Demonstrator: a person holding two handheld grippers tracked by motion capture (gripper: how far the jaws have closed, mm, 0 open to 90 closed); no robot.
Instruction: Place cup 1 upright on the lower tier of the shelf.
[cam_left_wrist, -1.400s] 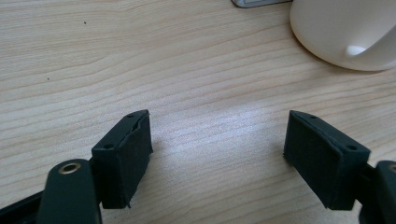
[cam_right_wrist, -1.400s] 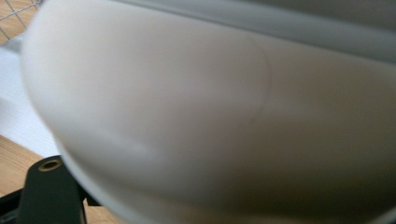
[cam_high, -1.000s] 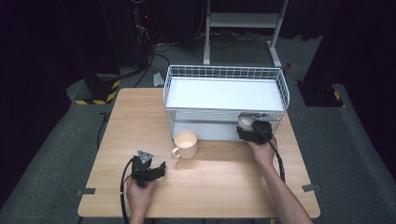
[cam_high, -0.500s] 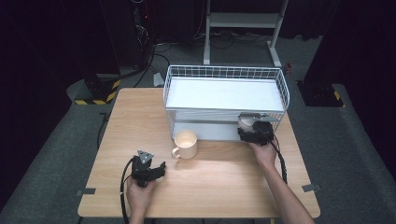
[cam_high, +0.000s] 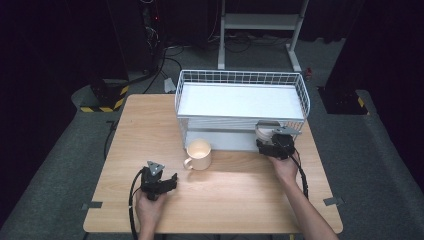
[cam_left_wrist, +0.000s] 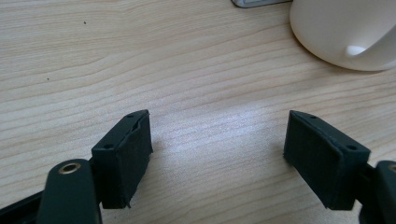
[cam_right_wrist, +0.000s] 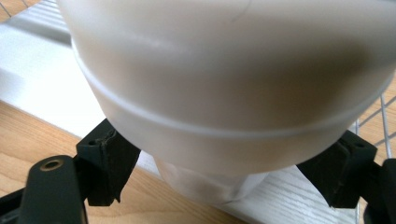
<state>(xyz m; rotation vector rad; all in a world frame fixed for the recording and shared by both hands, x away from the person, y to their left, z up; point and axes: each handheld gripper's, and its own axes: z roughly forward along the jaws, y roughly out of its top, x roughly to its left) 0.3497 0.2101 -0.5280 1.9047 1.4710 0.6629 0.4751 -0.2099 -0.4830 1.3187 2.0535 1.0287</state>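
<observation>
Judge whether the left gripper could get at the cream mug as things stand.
Probably yes. The left gripper rests on the table with its jaws open toward the cream mug, and only bare wood lies between them. The right gripper holds a white bowl well aside.

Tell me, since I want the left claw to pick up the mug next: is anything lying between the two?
Nothing visible. The left claw sits open low on the table, and the mug stands ahead of it, with bare wood between them. The rack stands behind the mug, out of that path.
</observation>
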